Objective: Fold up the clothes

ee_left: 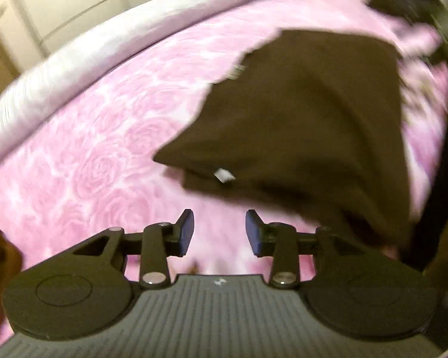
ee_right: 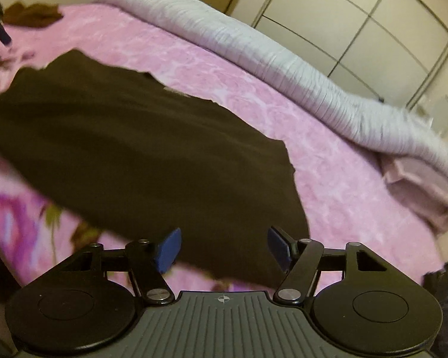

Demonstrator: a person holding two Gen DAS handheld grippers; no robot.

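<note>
My left gripper (ee_left: 219, 229) hangs over the pink rose-patterned bedspread (ee_left: 83, 155), its jaws spread with nothing between them. The dark brown garment (ee_left: 298, 113) lies spread on the bedspread just ahead and to the right of my left fingertips, a small white tag (ee_left: 224, 175) showing at its near edge. My right gripper (ee_right: 224, 249) is spread too, its blue pads (ee_right: 168, 249) apart over the near hem of that same garment (ee_right: 134, 149); the blur makes it hard to say whether they touch the cloth. A rolled grey blanket (ee_right: 254, 47) runs along the far side of the bed, with pale wardrobe doors (ee_right: 358, 24) behind it. Another brown piece of clothing (ee_right: 33, 15) lies crumpled at the far corner
</note>
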